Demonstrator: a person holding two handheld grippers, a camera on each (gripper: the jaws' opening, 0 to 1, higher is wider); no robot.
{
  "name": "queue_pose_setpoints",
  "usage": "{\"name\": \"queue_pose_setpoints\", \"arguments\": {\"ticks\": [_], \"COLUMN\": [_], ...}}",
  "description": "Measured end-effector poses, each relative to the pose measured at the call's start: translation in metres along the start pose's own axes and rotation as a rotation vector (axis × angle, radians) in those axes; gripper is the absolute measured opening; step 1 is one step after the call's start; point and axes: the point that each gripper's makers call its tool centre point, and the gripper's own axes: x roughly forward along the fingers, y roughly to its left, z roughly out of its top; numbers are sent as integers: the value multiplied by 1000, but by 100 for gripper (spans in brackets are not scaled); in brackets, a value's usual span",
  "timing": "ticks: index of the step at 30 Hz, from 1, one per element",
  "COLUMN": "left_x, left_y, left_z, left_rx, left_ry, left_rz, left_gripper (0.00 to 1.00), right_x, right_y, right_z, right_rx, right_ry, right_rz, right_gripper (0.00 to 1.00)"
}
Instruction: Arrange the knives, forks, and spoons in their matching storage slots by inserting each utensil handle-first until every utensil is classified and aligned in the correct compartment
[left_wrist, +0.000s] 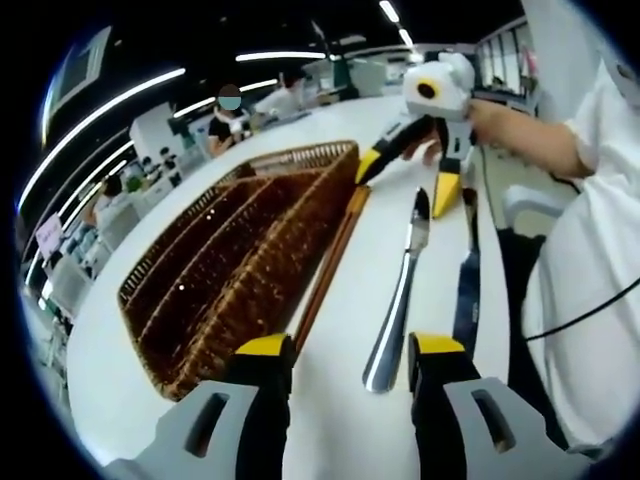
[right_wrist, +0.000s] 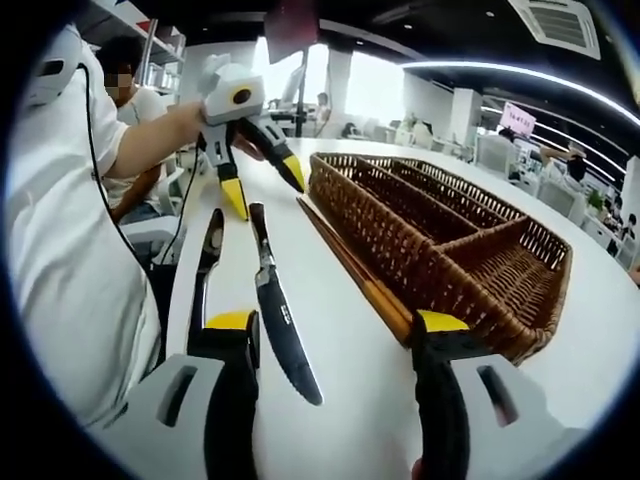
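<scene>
Roughly, two knives (right_wrist: 280, 335) (right_wrist: 207, 262) (perhaps), chopsticks (right_wrist: 355, 268) beside one wicker tray (right_wrist: 545, 265), left claw (left_wrist: 352, 350) and right claw (right_wrist: 335, 325) both open

Both claws (left_wrist: 340, 362) (right_wrist: 335, 328) agape, unladen.

Two low views facing each other along the table (left_wrist: 340, 400), sharing the wicker tray (left_wrist: 240, 260), close.

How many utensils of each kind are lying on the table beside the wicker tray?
Knives: 2, a silver knife and a dark-handled knife
Pair of brown chopsticks: 1
Total: 3
</scene>
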Motion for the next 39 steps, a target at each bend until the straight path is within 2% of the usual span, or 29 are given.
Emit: {"name": "queue_pose_setpoints", "arguments": {"ticks": [8,12,25,39], "left_x": [-3,-2,-1,4], "left_y": [-2,-4,-13,-18], "left_z": [4,4,5,5], "left_rx": [10,14,20,27], "left_ry": [-4,-1,13,31], "left_rz": [-12,-20,-63,-95], "left_gripper": [42,40,32,29], "right_x": [-1,-1,-2,-1], "right_y": [2,5,13,20], "right_z": [3,3,3,3], "right_rx": [-12,-16,-44,-70], "right_ry": [6,15,34,62], "right_rz": [14,30,69,111], "right_gripper": [60,55,50,44]}}
